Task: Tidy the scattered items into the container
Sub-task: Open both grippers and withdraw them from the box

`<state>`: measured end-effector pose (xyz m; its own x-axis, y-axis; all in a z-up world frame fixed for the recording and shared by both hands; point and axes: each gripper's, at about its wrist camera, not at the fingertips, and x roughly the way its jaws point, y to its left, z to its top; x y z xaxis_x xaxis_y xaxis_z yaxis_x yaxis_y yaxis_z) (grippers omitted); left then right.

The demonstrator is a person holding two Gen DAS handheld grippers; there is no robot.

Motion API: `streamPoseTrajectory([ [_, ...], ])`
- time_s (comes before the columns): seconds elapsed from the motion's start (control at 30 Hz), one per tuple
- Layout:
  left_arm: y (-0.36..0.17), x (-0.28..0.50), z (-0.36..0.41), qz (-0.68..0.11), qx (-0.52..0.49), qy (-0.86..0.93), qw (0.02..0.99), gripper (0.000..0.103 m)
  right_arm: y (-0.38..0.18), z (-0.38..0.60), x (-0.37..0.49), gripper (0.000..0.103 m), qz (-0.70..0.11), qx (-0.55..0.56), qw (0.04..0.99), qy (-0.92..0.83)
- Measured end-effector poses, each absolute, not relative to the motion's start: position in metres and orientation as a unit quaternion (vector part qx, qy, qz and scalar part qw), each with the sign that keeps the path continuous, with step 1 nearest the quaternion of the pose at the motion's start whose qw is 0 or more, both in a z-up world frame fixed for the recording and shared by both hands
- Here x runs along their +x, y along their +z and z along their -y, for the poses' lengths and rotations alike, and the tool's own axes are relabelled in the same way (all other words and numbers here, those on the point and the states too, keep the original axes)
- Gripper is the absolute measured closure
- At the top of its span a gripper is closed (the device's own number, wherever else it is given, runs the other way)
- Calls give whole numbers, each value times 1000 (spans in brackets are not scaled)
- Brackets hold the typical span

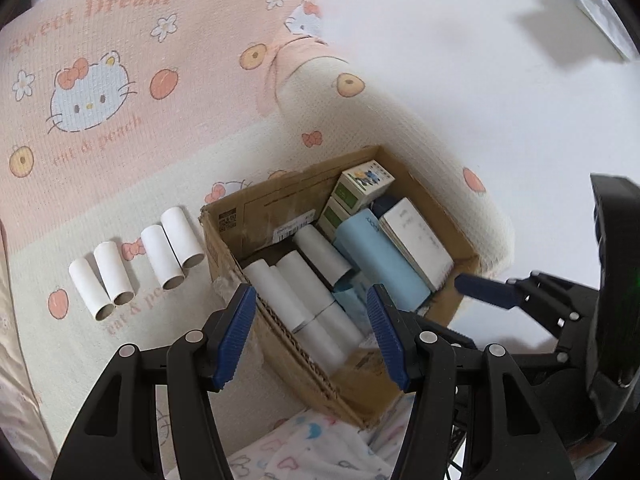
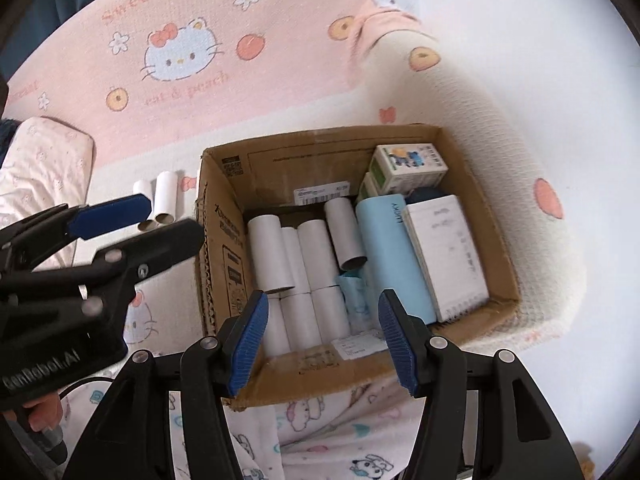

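An open cardboard box (image 1: 280, 190) (image 2: 320, 148) sits on a pink and cream cat-print blanket. Inside lie several white paper tubes (image 1: 304, 276) (image 2: 280, 252), a light blue box (image 1: 376, 256) (image 2: 384, 248), a white notebook (image 1: 416, 236) (image 2: 448, 256) and small cartons (image 1: 360, 184) (image 2: 408, 168). Several more white tubes (image 1: 132, 268) (image 2: 160, 198) lie in a row on the blanket left of the box. My left gripper (image 1: 312, 294) (image 2: 176, 216) hangs open and empty over the box's near left corner. My right gripper (image 2: 324, 304) is open and empty above the box's front; one of its blue pads (image 1: 480, 289) shows by the box's right side.
The blanket (image 1: 120, 168) (image 2: 280, 92) drapes over the bed's rounded edge, with white floor (image 1: 480, 80) (image 2: 540, 40) beyond on the right. A patterned cloth (image 1: 312, 448) (image 2: 320, 432) lies in front of the box. A pale floral pillow (image 2: 44, 168) rests at the left.
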<state>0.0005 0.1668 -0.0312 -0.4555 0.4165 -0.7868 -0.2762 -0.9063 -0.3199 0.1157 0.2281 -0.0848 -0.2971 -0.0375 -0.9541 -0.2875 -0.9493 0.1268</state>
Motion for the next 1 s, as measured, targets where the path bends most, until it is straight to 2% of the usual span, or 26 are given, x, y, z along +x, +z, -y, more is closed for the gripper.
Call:
streamPoseTrajectory([
  [0.17,-32,12,-170,63,-486,846,211,41,-77,-217,125,45,-115,-591,100,792],
  [0.5,-20,48,-177,-22,-450,861,237,40,-66,-192,146,43,-92,-608,132,777],
  [0.6,-15,52,-173,-52,-437,868,231,30,-62,-186,150,43,-100,-610,135,774],
  [0.67,-13,52,-170,-63,-430,872,224,29,-59,-182,150,43,-101,-612,141,771],
  [1.0,-1,45,-148,-31,-421,878,226,29,-40,-169,140,43,-76,-603,153,779],
])
